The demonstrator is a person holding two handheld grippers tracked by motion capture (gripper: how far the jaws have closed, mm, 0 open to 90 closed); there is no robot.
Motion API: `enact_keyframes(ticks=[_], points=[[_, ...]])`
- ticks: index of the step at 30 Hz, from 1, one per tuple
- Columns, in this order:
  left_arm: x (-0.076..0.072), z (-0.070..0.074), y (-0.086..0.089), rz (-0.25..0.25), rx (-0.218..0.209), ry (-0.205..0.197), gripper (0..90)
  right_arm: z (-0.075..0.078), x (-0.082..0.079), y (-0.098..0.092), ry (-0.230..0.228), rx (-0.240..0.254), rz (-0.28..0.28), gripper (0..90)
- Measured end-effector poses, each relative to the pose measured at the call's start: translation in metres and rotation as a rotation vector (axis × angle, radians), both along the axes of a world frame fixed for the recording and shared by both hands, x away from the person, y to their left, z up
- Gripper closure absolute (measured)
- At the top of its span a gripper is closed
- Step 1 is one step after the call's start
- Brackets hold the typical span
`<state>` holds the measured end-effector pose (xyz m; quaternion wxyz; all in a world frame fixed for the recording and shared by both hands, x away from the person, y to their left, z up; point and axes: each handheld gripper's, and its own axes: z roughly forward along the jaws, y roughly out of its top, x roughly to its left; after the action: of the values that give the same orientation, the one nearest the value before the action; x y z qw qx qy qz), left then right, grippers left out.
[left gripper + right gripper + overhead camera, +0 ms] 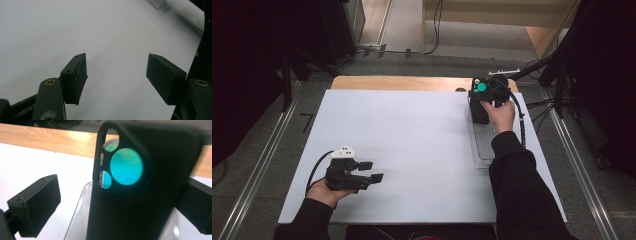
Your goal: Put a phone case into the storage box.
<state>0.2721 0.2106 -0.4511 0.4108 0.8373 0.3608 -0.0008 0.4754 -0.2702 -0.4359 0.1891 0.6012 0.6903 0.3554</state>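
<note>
A black phone case (130, 202) stands upright at the far end of a clear plastic tray (482, 145) on the right side of the white board. Teal shows through its round camera cutouts. My right gripper (479, 97) is at the case, with the case between its jaws (117, 205). The left pad (37, 202) stands clearly apart from the case; the right pad (197, 205) sits close behind its edge, and I cannot tell if it touches. My left gripper (373, 171) rests low over the board at the near left, open, with nothing between its fingers (117, 75).
The white board (412, 140) covers most of a wooden table (402, 82), whose far edge shows behind it. Dark stands and cables line the floor on both sides. The person's right sleeve (517, 190) lies along the board's right side.
</note>
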Motion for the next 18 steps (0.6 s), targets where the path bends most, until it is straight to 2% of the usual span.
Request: enact_keyframes(ticks=[4, 6, 8, 11, 13, 16, 18], points=[[0.0, 0.0, 0.0, -0.001, -0.005, 0.0, 33.4, 0.016, -0.01, -0.004, -0.036, -0.009, -0.003, 0.0], [0.001, 0.0, 0.0, 0.001, -0.014, 0.006, 33.4, 0.024, -0.017, -0.005, -0.029, 0.014, 0.005, 0.0], [0.001, 0.001, 0.0, 0.003, -0.012, 0.007, 33.4, 0.029, -0.027, -0.002, -0.022, 0.051, 0.053, 0.0], [0.002, 0.0, 0.0, -0.001, -0.005, 0.007, 33.4, 0.032, -0.044, 0.008, -0.037, 0.061, 0.103, 0.0], [0.002, 0.0, 0.0, -0.001, -0.006, 0.009, 33.4, 0.031, -0.052, 0.016, -0.02, 0.068, 0.146, 0.0], [0.002, 0.001, 0.0, 0.003, -0.009, 0.008, 33.4, 0.029, -0.066, 0.028, -0.016, 0.057, 0.211, 0.0], [0.003, 0.001, 0.001, 0.001, -0.008, 0.009, 33.4, 0.03, -0.075, 0.035, -0.007, 0.072, 0.25, 0.0]])
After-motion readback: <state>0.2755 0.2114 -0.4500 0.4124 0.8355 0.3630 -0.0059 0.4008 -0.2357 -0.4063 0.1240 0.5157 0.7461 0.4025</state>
